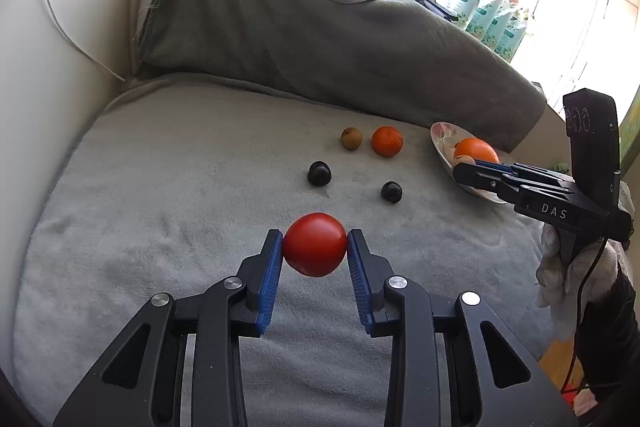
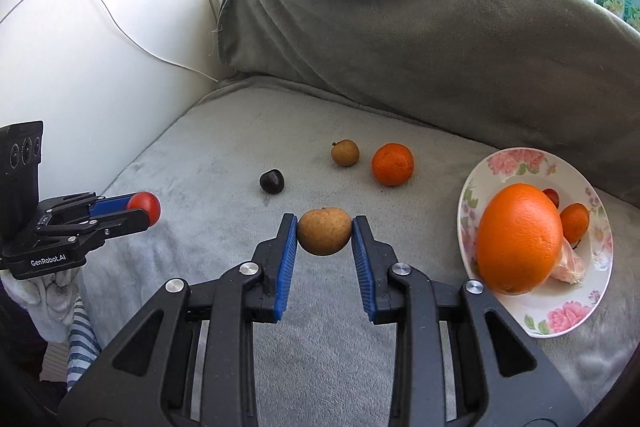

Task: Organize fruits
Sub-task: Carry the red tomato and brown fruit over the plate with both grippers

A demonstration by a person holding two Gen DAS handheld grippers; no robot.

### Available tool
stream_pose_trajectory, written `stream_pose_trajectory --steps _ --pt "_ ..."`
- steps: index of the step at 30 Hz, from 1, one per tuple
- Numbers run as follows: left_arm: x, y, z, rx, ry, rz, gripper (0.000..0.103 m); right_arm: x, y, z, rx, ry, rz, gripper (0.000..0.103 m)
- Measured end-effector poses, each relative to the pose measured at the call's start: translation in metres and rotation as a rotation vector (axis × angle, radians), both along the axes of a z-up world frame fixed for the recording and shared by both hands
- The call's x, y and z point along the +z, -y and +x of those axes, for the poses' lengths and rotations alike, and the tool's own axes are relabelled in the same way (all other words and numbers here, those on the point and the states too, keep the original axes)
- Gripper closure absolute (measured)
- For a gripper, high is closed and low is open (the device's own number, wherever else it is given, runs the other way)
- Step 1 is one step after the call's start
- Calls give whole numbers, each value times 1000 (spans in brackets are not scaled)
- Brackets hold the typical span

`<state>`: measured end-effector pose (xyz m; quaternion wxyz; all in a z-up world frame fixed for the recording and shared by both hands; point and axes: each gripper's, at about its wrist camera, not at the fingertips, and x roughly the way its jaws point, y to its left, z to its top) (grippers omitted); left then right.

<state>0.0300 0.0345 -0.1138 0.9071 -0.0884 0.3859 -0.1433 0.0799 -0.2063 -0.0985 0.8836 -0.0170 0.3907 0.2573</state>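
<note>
I have a fruit in each tool, and the step in hand, as I judge it, is to carry both to the flowered plate [image 2: 476, 183] at the right of the grey blanket [image 1: 160, 187], where a big orange [image 2: 520, 239] and a few smaller pieces already lie. My right gripper [image 2: 325, 227] is clamped on a brown fruit [image 2: 324, 231], its blue pads [image 2: 286, 267] pressing both sides, and it hangs just left of the plate, so it should go first: lift a little over the rim, aim for the bare near-left part of the dish, and let go low so nothing rolls (the orange takes up most of the room). My left gripper [image 1: 315, 239] is clamped on the red tomato [image 1: 315, 244], held clear above the blanket and well apart from the plate; I should grip it gently, since it looks soft. Both tools point forward and slightly down, roughly level with each other. A tangerine [image 1: 387, 141], a small brown fruit [image 1: 351, 138] and two dark fruits [image 1: 319, 173] sit on the blanket between, and I should pass above them.
</note>
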Motion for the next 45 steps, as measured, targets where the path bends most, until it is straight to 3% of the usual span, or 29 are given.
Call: stream_pose_trajectory --steps 17,27,45 --pt "34 72 40 -168 85 20 72 15 85 0 -180 39 20 74" --pt "44 119 73 -260 85 -10 72 13 128 3 -268 36 23 74" --pt "47 197 137 -353 54 -24 72 -4 151 9 -307 -1 30 74"
